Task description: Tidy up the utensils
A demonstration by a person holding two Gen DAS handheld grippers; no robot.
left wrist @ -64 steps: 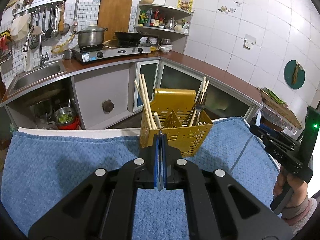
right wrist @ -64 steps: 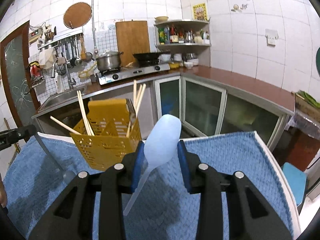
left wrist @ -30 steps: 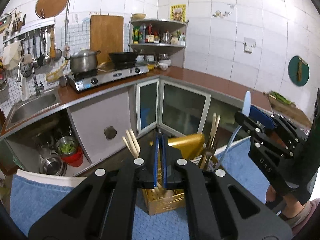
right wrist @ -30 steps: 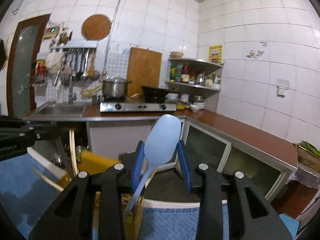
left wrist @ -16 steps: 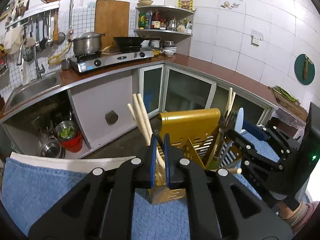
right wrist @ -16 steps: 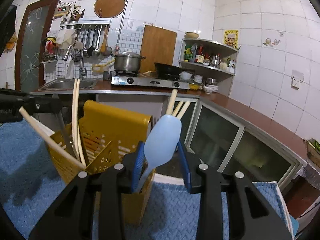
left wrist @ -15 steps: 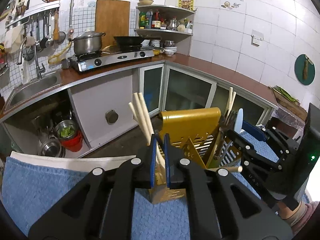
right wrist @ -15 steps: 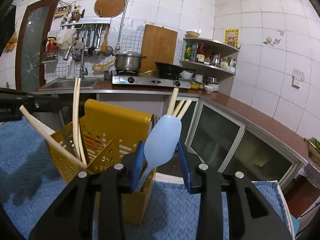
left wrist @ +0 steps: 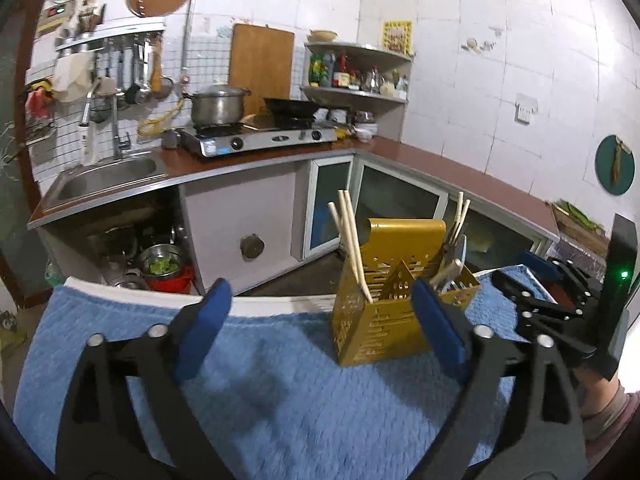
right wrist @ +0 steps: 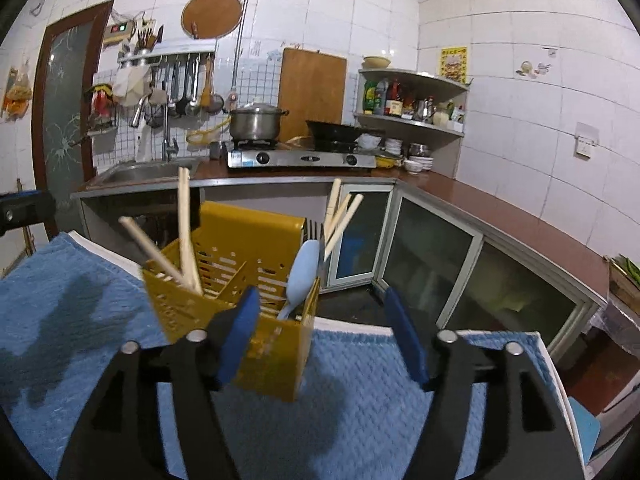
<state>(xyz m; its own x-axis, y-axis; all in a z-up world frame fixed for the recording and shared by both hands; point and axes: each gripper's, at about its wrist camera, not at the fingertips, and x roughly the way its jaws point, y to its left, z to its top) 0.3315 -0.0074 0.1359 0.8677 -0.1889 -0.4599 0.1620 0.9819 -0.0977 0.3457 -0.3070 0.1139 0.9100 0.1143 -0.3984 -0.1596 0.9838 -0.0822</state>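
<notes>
Both jaws opening, nothing between: left gripper [left wrist: 320, 312], right gripper [right wrist: 322, 320]. Yellow caddy [right wrist: 256, 344] sitting near blue towel's [left wrist: 260, 400] far edge; tiled kitchen behind.

blue towel [left wrist: 280, 392], steel pot [left wrist: 216, 106], sink [left wrist: 108, 174]

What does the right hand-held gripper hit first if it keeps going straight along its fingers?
Probably the yellow utensil holder: its near corner sits just ahead of the right hand-held gripper, whose jaws are opening with nothing between them. Depth is unclear; it might pass to the right.
</notes>
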